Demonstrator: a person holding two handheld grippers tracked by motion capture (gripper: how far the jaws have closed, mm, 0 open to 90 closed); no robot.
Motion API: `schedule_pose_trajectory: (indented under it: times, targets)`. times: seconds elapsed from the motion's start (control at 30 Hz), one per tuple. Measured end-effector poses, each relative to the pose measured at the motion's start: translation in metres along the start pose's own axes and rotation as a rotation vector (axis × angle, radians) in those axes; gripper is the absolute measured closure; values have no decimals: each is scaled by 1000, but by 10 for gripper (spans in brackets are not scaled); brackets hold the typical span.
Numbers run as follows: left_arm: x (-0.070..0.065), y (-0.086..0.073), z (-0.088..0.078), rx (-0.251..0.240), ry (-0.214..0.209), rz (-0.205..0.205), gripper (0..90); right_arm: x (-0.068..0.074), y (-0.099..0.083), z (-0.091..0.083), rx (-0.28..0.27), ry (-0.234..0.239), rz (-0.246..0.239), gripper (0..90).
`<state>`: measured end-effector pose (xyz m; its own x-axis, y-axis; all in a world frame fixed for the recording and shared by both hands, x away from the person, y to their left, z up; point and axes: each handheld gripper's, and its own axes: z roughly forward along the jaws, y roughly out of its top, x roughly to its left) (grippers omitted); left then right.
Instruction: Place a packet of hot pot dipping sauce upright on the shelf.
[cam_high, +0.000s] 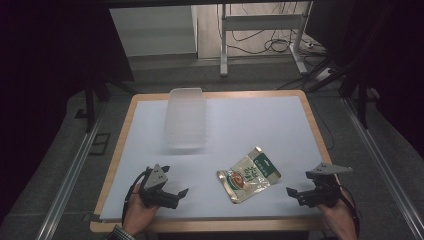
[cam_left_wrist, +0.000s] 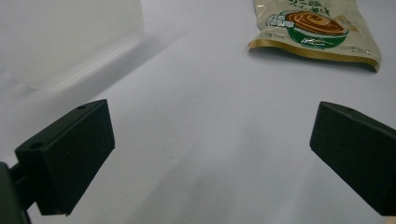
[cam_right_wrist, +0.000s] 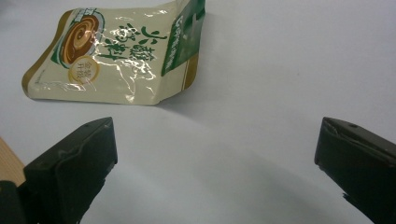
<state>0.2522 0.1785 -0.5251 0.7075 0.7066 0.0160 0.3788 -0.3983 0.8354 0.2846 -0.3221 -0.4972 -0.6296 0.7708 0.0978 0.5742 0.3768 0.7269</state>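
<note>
Left gripper and right gripper were held with jaws apart, empty. Between them a pouch was laid flat on the table; its green-and-gold printed characters were not legible.

A clear plastic container stands on the white sheet covering the wooden table. A cream-green foil food pouch lies flat nearer, perhaps noodles.

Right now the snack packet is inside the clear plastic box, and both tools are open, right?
Not quite. The snack packet lies on the white table, apart from the clear plastic box, as the high view shows. The left tool and right tool are indeed open.
</note>
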Motion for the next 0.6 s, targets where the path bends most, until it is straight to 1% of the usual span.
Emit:
schedule_pose_trajectory:
  times: [0.07, 0.17, 0.4, 0.5, 0.6]
  targets:
    - [0, 0, 1, 2, -6, -2, 0, 0, 1, 1, 3, -3, -6, 0]
    - [-1, -1, 1, -6, -7, 9, 0, 0, 1, 3, 9, -4, -11, 0]
    - [0, -1, 2, -8, -14, -1, 0, 1, 5, 6, 6, -12, -24, 0]
    - [0, -1, 2, -10, -15, -3, 0, 2, 6, 7, 4, -9, -29, 0]
    - [0, -1, 2, -15, -16, 0, 0, 3, 9, 10, -3, -16, -44, 0]
